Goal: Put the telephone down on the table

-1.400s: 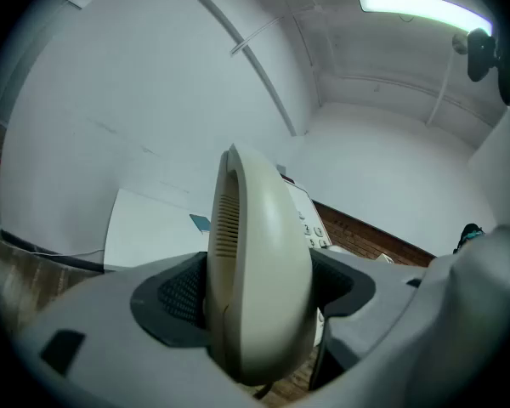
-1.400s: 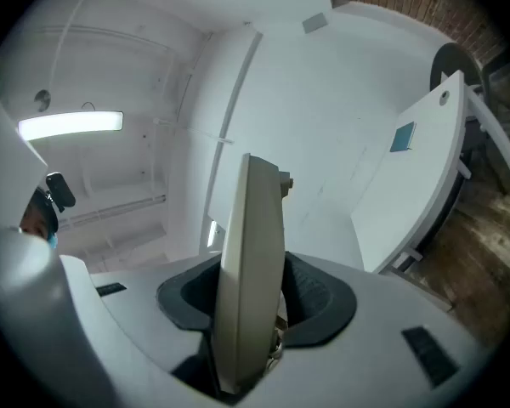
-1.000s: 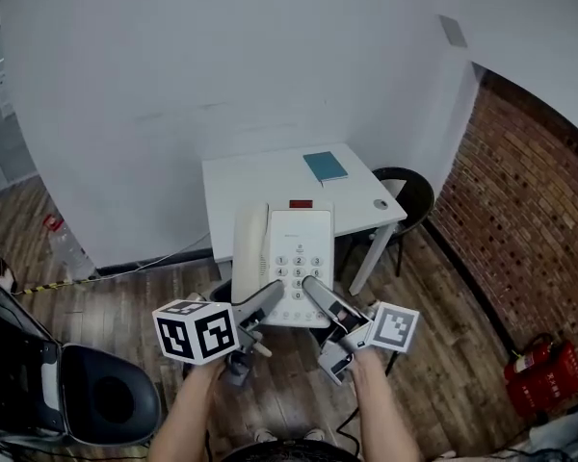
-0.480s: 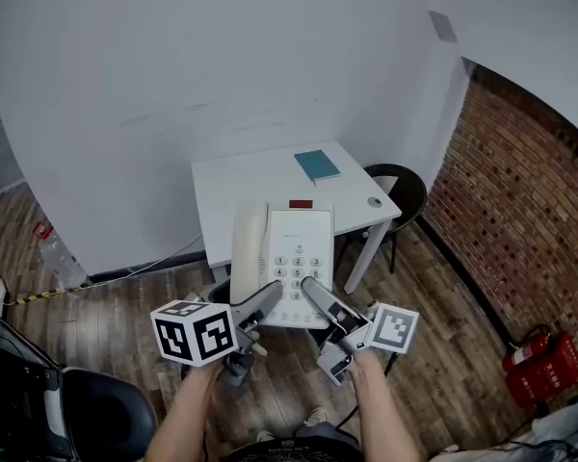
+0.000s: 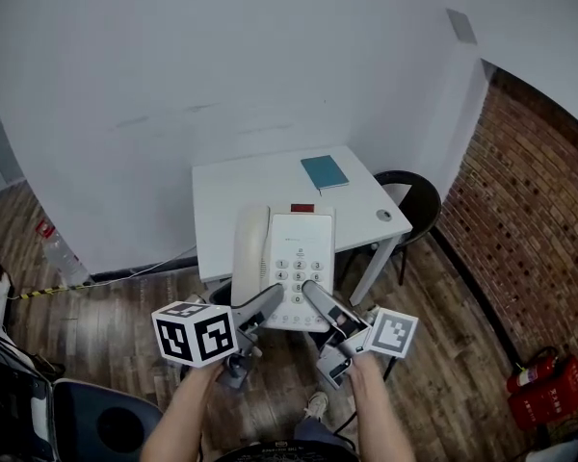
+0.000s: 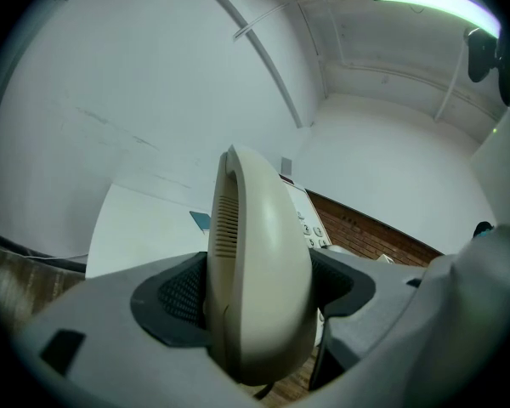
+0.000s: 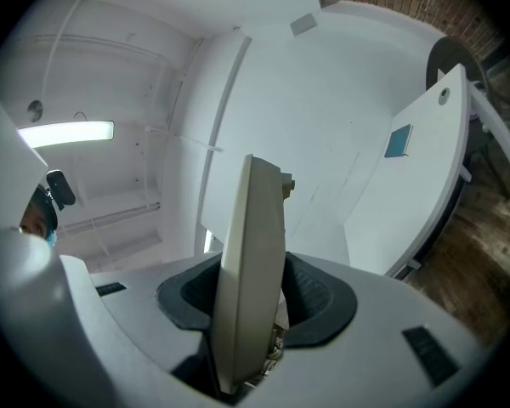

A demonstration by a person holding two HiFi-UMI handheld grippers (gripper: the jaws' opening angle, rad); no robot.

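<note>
The telephone hangs in the air, carried between both grippers over the wooden floor, its far end overlapping the near edge of the white worktop in the head view; it is not yet set down. The left gripper is clenched on the handset side; the right gripper is clamped on the thin edge of the base.

The likeliest trouble is the handset; it probably only rests in its cradle, so a tilt or an uneven pull from the left could lift it free. Setting the base too near the worktop's front edge could let it tip to the floor; going too far risks landing on the teal book. Letting go with one gripper first could twist the base.

A red label sits above the keypad, its print too small to read; a faint line of text below it is illegible too. The marker cubes carry only black-and-white squares.
</note>
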